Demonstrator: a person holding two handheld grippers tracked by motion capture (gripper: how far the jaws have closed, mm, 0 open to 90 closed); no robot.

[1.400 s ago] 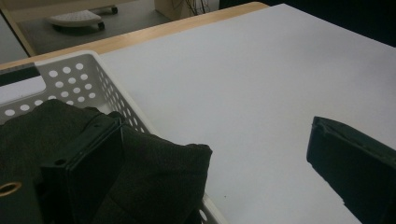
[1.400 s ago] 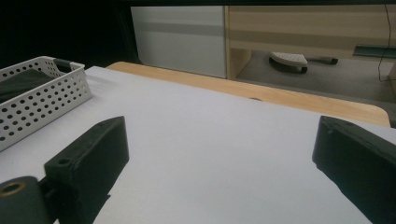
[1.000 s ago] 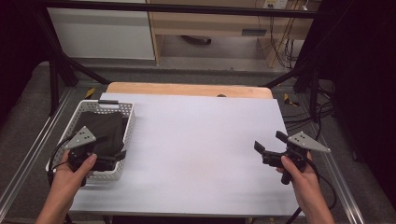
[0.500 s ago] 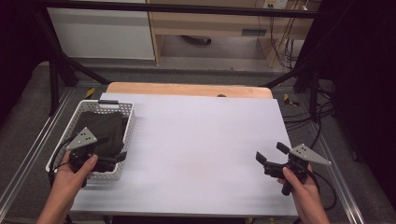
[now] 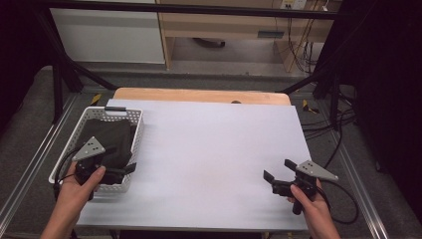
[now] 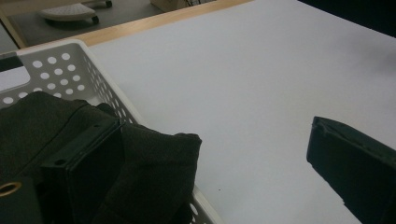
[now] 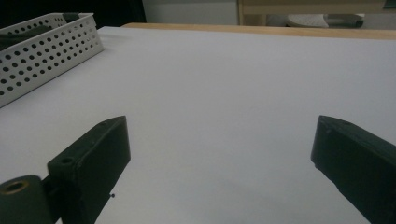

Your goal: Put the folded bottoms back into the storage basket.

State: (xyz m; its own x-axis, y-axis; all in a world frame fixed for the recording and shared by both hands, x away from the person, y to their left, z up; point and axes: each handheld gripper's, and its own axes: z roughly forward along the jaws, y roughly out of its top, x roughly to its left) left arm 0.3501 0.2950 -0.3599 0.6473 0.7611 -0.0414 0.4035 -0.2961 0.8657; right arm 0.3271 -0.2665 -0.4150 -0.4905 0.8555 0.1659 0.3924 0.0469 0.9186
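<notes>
White table [image 5: 209,149] on a wooden top, white basket [image 5: 69,149] of dark cloth [image 5: 107,142] at left, both grippers' fingers spread.

The table [image 5: 214,149] has a flat, pale grey-white top that covers nearly all of it. Along its far edge a strip of light wood [image 5: 199,94] shows, with rounded corners. A white basket [image 5: 102,115] with perforated walls stands directly on the top at the near left corner, its long side running along the table's left edge. Dark folded cloth [image 5: 112,139] lies inside the basket and bulges up over its right wall. In the right gripper view the basket's holed wall stands at the far left of the pale top, with the wooden strip beyond.
</notes>
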